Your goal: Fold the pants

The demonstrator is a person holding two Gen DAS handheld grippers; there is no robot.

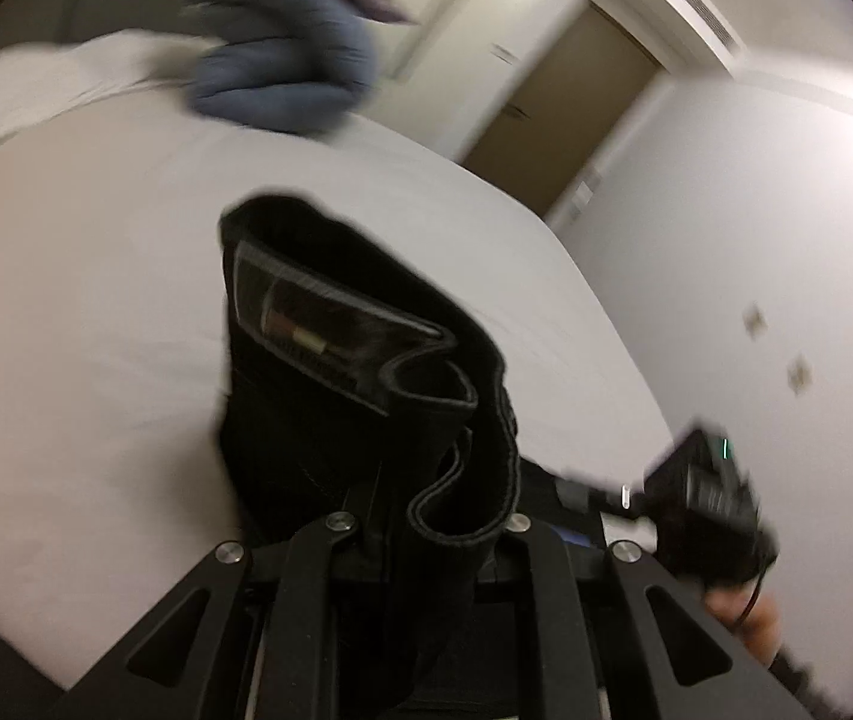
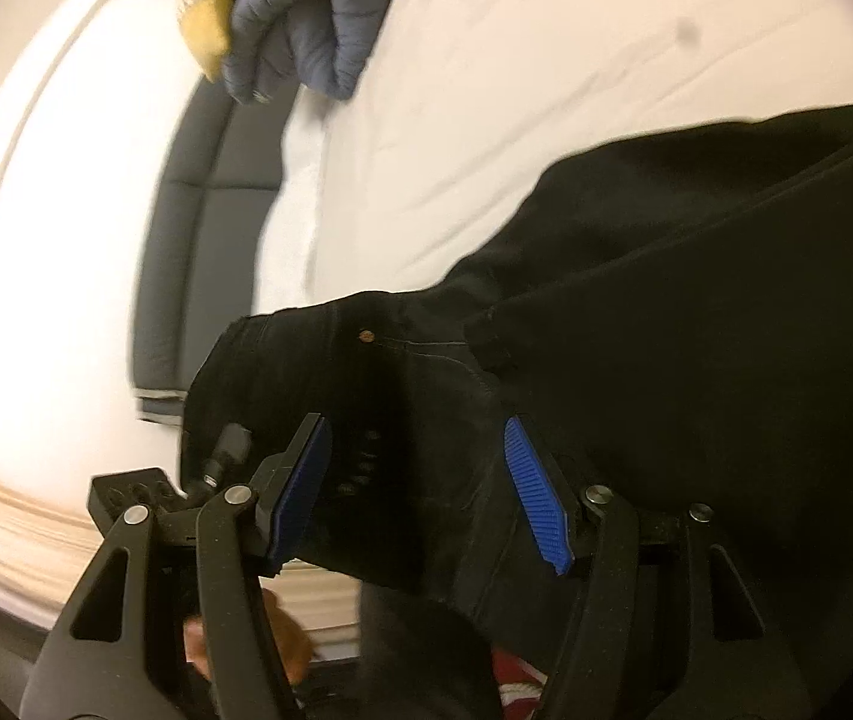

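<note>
1. The left gripper [image 1: 426, 516], at the bottom centre of the left wrist view, is clamped on the black denim pants [image 1: 330, 372]; its pads are hidden under the cloth, and the waistband with an inner label stands up out of it toward the middle of the frame.
2. The right gripper [image 2: 420, 486] stands apart, its two ribbed blue pads [image 2: 537, 504] spread in the lower centre of the right wrist view. No earlier view is given to compare.
3. The pants [image 2: 636, 330] lie across and behind those pads; whether either pad touches the cloth cannot be told. A small copper rivet [image 2: 366, 335] shows just above the gap.
4. In the right wrist view the dark cloth fills the right half of the frame and reaches its right edge.
5. Under the pants lies a white bed sheet [image 1: 96, 300], filling the left and middle of the left wrist view.
6. A blue-grey quilted jacket [image 2: 318, 18] lies bunched at the top of the frame, with a yellow flat item [image 2: 204, 18] touching its left side.
7. A dark padded headboard [image 2: 204, 210] runs along the sheet's left edge.
8. A brown door [image 1: 570, 108] shows in the upper right.
</note>
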